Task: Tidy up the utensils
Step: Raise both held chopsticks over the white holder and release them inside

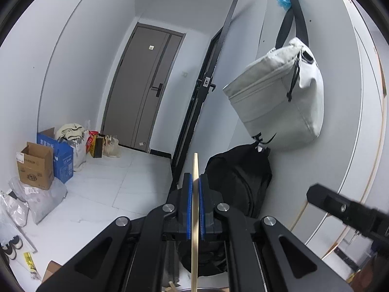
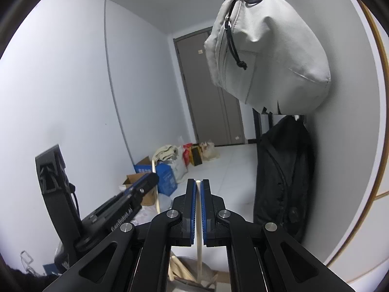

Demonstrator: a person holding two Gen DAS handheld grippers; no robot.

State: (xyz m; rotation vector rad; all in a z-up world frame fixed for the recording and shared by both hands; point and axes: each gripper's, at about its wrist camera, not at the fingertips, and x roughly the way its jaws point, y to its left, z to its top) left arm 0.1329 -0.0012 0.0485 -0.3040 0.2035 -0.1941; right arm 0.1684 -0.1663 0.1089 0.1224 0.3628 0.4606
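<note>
White walls, a grey door [image 1: 148,87] and a pale tiled floor [image 1: 109,185] fill the background, with a grey bag [image 1: 279,97] hung on the wall above a black backpack [image 1: 240,182]. Both grippers are carried well above the floor, each clamped shut on a thin wooden utensil. Between the blue pads of the left gripper [image 1: 195,189] a flat wooden stick [image 1: 195,170] is pinched, its long axis running upright through the jaws, with a short tip above and a longer part below. The right gripper [image 2: 198,189] is closed on a round wooden rod [image 2: 199,221], likewise upright, its end just showing above the fingertips. Beneath both, partly hidden by the linkages, a pale container [image 2: 209,271] with further wooden utensils [image 2: 178,269] is seen, so the holder lies directly below the fingers. A descent along each stick's own axis is judged to be the next requirement; the right rod appears nearer the opening.
</note>
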